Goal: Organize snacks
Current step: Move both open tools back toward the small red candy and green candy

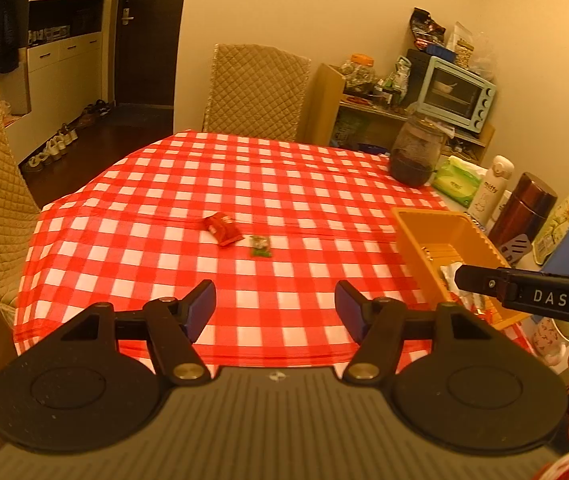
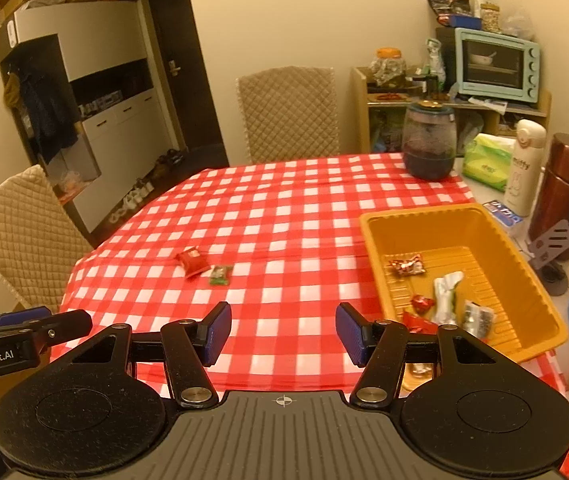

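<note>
Two snacks lay side by side and just about touching near the middle of the frame: a red packet (image 2: 192,263) and, just to its right, a small green packet (image 2: 220,275), both flat on the red-and-white checked cloth of the table (image 2: 284,216). Well apart from them, at the right of the frame, an orange tray (image 2: 532,280) stood on the same cloth and held several wrapped snacks: a red-and-silver candy (image 2: 406,266) toward its far end, a silver-white wrapper (image 2: 446,292) in the middle, a small red sweet (image 2: 421,303) beside it, and a grey packet (image 2: 478,319) nearer the lens. The right tool (image 2: 283,334) hung low in the frame above the near cloth, its blue pads parted with only tablecloth showing between them and nothing gripped. The left tool (image 1: 275,311) sat likewise in the lower part of its own view, pads apart and empty, the red and green packets further up the frame beyond it. Past the tray, at the upper right, stood a dark glass jar (image 2: 429,144), a green tissue pack (image 2: 486,162), a white flask (image 2: 526,168) and a brown flask (image 2: 568,196). A quilted chair (image 2: 288,114) faced the table's far edge.
</note>
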`<action>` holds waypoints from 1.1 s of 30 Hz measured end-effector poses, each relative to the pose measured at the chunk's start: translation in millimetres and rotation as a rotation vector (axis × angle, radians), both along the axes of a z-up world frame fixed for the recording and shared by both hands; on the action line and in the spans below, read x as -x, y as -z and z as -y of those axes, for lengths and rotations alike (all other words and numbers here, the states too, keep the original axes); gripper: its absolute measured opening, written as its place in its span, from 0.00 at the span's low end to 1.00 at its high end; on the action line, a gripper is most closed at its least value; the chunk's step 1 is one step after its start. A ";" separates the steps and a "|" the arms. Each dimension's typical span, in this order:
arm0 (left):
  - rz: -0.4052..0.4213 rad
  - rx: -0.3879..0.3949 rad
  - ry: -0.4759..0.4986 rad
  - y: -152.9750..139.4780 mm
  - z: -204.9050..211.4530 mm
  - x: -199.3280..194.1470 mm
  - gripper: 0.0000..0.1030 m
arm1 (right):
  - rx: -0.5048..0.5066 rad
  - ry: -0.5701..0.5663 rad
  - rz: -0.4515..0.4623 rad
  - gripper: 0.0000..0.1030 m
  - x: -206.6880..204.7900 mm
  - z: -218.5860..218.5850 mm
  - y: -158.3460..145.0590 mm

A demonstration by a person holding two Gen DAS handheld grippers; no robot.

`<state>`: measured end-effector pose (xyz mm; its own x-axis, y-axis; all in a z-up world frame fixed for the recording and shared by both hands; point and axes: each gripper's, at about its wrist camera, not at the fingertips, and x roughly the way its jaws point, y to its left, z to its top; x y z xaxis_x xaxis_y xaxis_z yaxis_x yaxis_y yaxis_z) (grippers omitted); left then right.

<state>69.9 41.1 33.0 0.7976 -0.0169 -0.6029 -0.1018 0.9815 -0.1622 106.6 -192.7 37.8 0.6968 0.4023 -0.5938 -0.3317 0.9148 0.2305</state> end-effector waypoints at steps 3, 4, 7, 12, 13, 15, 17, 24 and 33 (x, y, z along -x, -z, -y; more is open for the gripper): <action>-0.005 -0.001 -0.012 2.9 -9.9 -3.1 0.61 | 0.006 -0.013 -0.006 0.56 -6.4 -9.6 3.7; -0.008 -0.001 -0.015 3.9 -13.2 -4.6 0.61 | 0.007 -0.017 -0.007 0.56 -8.7 -12.6 4.9; -0.013 -0.010 -0.024 6.8 -21.1 -10.4 0.61 | 0.007 -0.030 -0.011 0.56 -15.1 -22.0 8.0; -0.025 -0.021 -0.029 12.1 -33.5 -21.9 0.61 | 0.009 -0.049 -0.023 0.56 -25.7 -38.2 14.0; -0.028 -0.023 -0.031 13.4 -35.6 -24.3 0.61 | 0.010 -0.053 -0.026 0.56 -27.9 -41.7 15.5; -0.033 -0.024 -0.034 15.9 -40.2 -29.5 0.61 | 0.014 -0.061 -0.031 0.56 -32.5 -49.0 18.5; -0.038 -0.025 -0.037 18.9 -44.8 -35.3 0.61 | 0.016 -0.069 -0.037 0.56 -37.5 -55.6 22.0; -0.049 -0.046 -0.050 32.5 -58.8 -61.9 0.76 | 0.018 -0.063 -0.027 0.56 -57.7 -74.9 36.2; -0.048 -0.075 -0.081 60.3 -79.7 -105.1 0.98 | 0.027 -0.068 -0.029 0.56 -99.7 -97.3 62.0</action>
<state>175.0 120.9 -27.3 0.7649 0.0928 -0.6374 -0.1870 0.9789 -0.0820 206.3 -95.4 -24.2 0.6508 0.4313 -0.6248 -0.3864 0.8966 0.2163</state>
